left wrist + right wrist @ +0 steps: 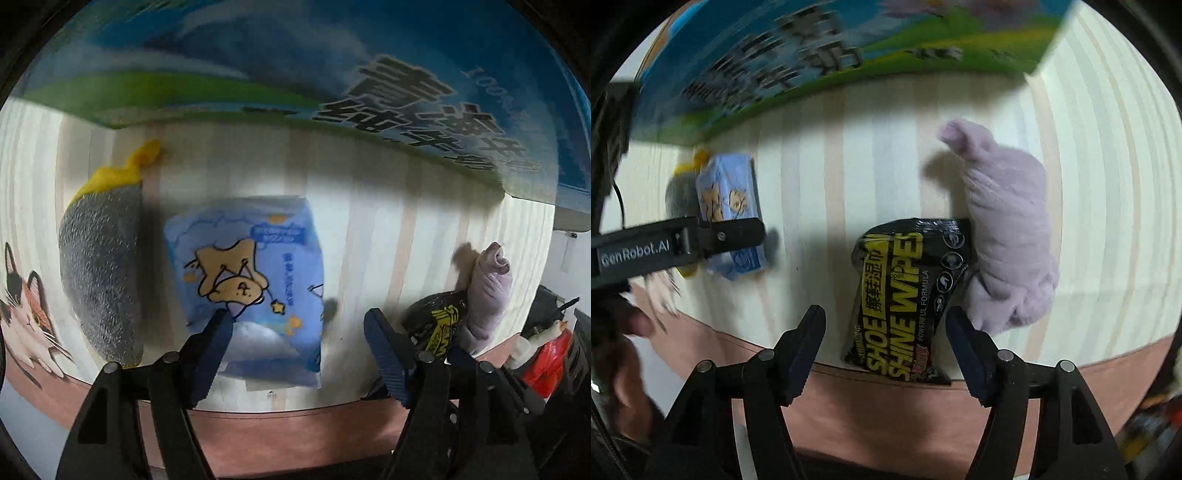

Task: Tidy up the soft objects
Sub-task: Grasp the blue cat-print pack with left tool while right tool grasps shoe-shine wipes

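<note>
A blue tissue pack (255,280) with a cartoon star lies on the striped mat, between my left gripper's (297,319) open fingers, its near half over the left pad. A grey and yellow sponge (101,266) lies left of it. My right gripper (885,319) is open and empty, with a black shoe wipes pack (905,295) lying between its fingers. A rolled lilac towel (1008,229) lies against the pack's right side. The left gripper's body (683,240) shows in the right wrist view in front of the tissue pack (729,206).
A blue and green printed carton (332,74) stands along the back of the striped mat (388,229); it also shows in the right wrist view (812,55). A brown table edge (886,413) runs in front. A cat picture (26,317) is at left. Red clutter (546,362) sits at right.
</note>
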A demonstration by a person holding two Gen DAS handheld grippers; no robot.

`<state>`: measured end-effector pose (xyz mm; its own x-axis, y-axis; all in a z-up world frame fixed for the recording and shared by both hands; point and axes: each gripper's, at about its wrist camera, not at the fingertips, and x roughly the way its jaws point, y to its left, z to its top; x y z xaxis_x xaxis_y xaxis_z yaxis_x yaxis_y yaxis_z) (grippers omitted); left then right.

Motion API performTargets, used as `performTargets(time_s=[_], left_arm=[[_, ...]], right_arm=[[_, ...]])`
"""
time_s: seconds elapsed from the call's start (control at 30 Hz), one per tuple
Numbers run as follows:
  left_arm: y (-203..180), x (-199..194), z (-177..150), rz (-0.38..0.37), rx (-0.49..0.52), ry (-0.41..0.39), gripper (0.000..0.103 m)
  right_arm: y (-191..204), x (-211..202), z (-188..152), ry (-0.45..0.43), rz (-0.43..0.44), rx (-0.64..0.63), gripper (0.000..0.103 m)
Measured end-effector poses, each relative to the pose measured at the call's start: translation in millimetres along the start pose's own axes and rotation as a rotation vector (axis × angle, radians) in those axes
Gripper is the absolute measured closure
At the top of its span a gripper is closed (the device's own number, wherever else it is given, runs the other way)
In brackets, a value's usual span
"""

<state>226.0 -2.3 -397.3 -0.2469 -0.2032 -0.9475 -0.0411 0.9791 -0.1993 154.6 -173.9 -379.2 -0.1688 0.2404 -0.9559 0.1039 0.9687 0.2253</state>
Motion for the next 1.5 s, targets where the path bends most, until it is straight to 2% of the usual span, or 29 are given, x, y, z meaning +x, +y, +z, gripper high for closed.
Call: performTargets(time_s=[0.17,0.23,0.3,0.4,0.5,0.7,0.87,1.0,1.07,1.1,1.13,1.2,1.23,1.33,1.4,1.5], left_arm=[[-13,6,5,0.05,0.024,0.007,0.031],[-15,5,3,0.043,0.027,0.012,0.031],[-20,4,-2,0.028,0.025,0.009,0.031],[-18,-6,-12,0.015,0.025,-0.014,0.031],[-17,-10,-26,0.017,0.01,-0.048,0.031],[-11,-6,-19,-0.035,-0.038,-0.037,0.031],[-24,15,-1,0.039,-0.014,-0.012,0.031],[-27,15,-1,0.068,-0.016,-0.028,0.031],[-28,17,-3,0.115,-0.001,-0.022,0.031],[-26,18,-2,0.136,0.005,-0.021,0.036],[-25,19,-3,0.16,0.005,-0.03,0.049],[-22,19,-8,0.213,0.008,-0.058,0.063],[-21,18,-10,0.208,0.006,-0.067,0.07],[-16,3,-20,0.189,-0.001,-0.106,0.085],[-17,-7,-31,0.159,-0.003,-0.123,0.087],[-22,-24,-49,0.111,-0.006,-0.154,0.088]], right_arm=[[-39,-8,-4,-0.017,0.074,0.096,0.033],[-59,-23,2,-0.038,0.142,0.171,0.033],[-86,-42,-10,-0.079,0.189,0.205,0.033],[-96,-58,-20,-0.11,0.16,0.199,0.033],[-104,-64,-25,-0.096,0.154,0.186,0.033],[-66,-27,-30,-0.042,0.138,0.15,0.033],[-35,12,-16,-0.028,0.077,0.11,0.033],[-25,33,-7,-0.029,0.02,0.097,0.033],[-21,34,-4,-0.039,-0.001,0.09,0.032],[-18,36,-4,-0.041,-0.019,0.081,0.032],[-15,37,-3,-0.042,-0.036,0.073,0.033],[-8,39,-4,-0.044,-0.096,0.049,0.04],[-2,41,-5,-0.05,-0.132,0.033,0.048],[9,42,-9,-0.069,-0.189,-0.025,0.054],[13,40,-13,-0.079,-0.198,-0.041,0.057],[13,29,-19,-0.083,-0.145,-0.049,0.058]])
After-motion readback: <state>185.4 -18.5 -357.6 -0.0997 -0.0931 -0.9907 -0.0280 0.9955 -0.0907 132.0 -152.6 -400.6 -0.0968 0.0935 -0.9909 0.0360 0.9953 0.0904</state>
